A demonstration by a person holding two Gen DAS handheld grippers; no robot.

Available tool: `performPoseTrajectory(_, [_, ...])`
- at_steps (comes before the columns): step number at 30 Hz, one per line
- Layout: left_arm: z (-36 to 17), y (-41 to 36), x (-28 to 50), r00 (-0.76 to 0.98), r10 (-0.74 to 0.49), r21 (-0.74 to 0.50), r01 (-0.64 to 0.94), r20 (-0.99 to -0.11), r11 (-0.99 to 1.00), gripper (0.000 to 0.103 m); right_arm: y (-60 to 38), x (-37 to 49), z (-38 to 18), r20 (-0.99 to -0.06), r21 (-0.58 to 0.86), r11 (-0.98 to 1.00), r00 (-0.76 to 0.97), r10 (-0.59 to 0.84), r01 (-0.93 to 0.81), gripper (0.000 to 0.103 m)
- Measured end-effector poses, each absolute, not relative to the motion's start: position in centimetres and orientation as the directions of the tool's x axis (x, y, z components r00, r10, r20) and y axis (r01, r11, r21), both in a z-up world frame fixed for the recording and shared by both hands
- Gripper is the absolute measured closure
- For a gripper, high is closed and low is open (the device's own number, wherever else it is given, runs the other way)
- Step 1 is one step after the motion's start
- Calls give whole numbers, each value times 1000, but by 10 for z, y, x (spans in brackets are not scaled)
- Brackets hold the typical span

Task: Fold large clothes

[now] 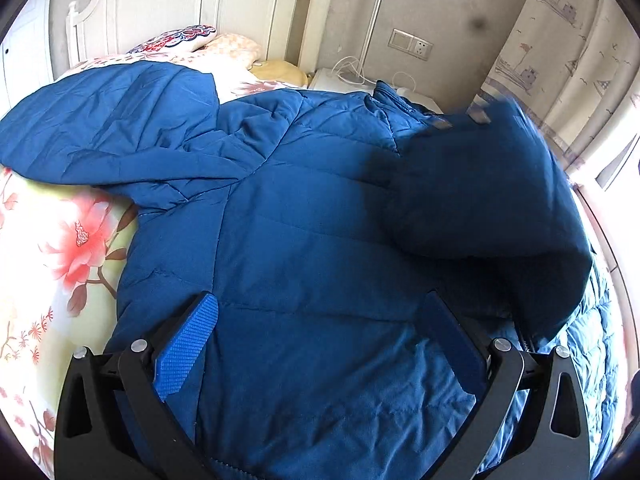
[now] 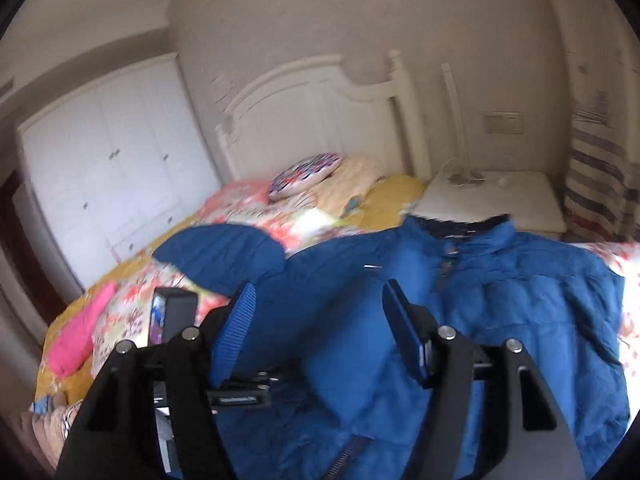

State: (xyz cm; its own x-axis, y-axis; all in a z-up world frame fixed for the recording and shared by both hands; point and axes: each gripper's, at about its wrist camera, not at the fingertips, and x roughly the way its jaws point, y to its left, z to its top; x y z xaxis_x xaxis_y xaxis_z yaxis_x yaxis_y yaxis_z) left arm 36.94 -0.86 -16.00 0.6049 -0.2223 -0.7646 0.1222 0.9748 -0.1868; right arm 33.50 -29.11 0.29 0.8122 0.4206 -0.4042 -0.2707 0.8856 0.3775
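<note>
The blue puffer jacket [image 1: 304,216] is lying spread on the floral bedspread [image 1: 60,240], collar [image 2: 476,232] pointing toward the nightstand [image 2: 488,200] at the head of the bed, so its long axis is running away from you, hem nearest your hands. One sleeve [image 1: 100,128] is stretching out flat across the bed to the left of the body, while the other sleeve [image 1: 492,184] is sitting blurred and dark over the jacket's right shoulder, looking as if it is dropping onto the back panel. You are holding the left gripper [image 1: 316,344] low over the hem end, its blue pads standing wide with only flat fabric between them, not pinching it. You are holding the right gripper [image 2: 320,328] above the jacket's middle, jaws parted about halfway and nothing between the pads. The outstretched sleeve is lying on the left of both sets of fingers, and your left hand is probably the nearer one to it, so I judge that the coming fold is turning on reaching sideways to that cuff and bringing it in across the body, square to the long axis
</note>
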Motion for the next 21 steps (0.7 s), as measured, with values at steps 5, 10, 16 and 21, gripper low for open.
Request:
performPoseTrajectory(5, [-161,-9,369,605,-224,-189,122,-764,974,4,-366,330,-36,-616,149,973,786,-49,177,38])
performPoseTrajectory(10, [-160,-9,368,608,-216,-177,125,-764,976,4,-391,350,-101,-769,74,953,625,-134,295,38])
performPoseTrajectory(16, [-138,-3,358,530,-491,-451,216,-691,866,4,-385,353,-107,-764,19,958,622,-172,287,35])
performPoseTrajectory(21, [-133,-26,375,381,-746,-755,164,-545,635,4,-379,347,-109,-750,-33,957,626,-215,289,35])
